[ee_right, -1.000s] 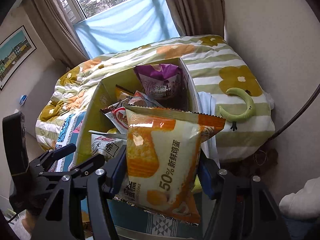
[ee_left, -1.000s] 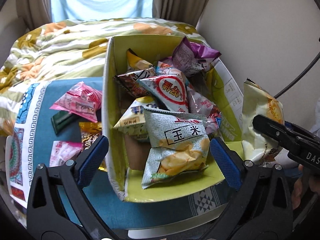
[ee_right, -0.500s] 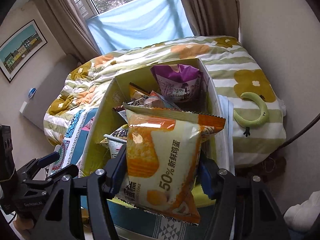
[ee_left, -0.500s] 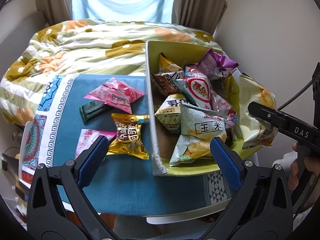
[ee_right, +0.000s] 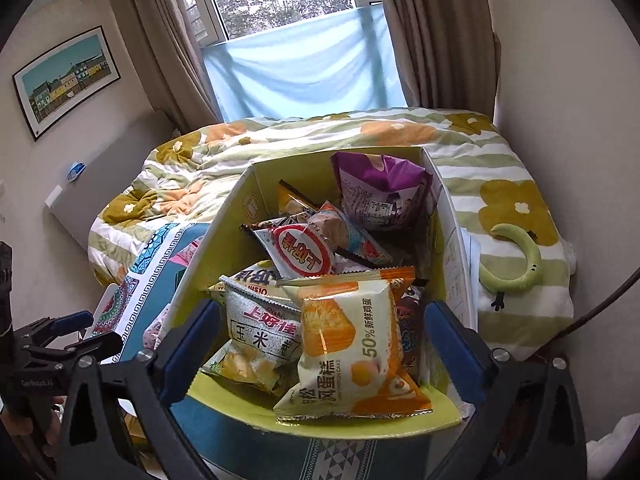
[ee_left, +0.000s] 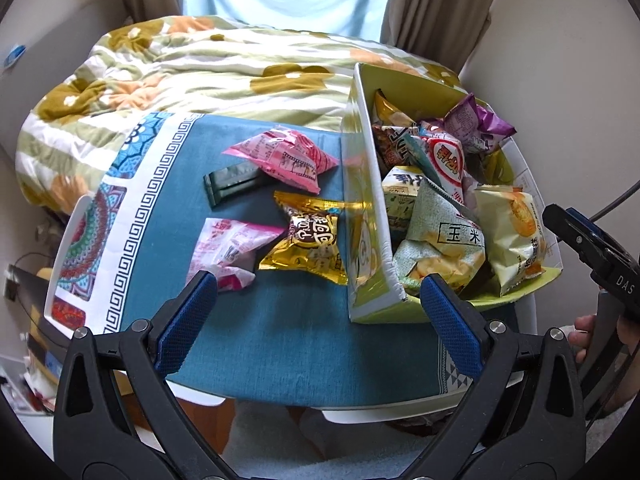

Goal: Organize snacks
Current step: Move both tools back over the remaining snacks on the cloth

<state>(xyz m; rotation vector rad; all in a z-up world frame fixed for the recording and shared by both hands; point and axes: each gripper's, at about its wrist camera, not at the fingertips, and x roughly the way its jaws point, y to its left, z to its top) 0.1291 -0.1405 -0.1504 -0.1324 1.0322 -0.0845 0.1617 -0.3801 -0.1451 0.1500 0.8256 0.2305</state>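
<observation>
Bedside table (ee_left: 280,344): box (ee_right: 248,200) wall hides loose packets (ee_right: 188,250).

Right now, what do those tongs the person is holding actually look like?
Both the left tongs and the right tongs are black plastic frames with silver screws and textured blue pads on two fingers. One body bears white letters, "DAS". A bare hand grips it.
</observation>
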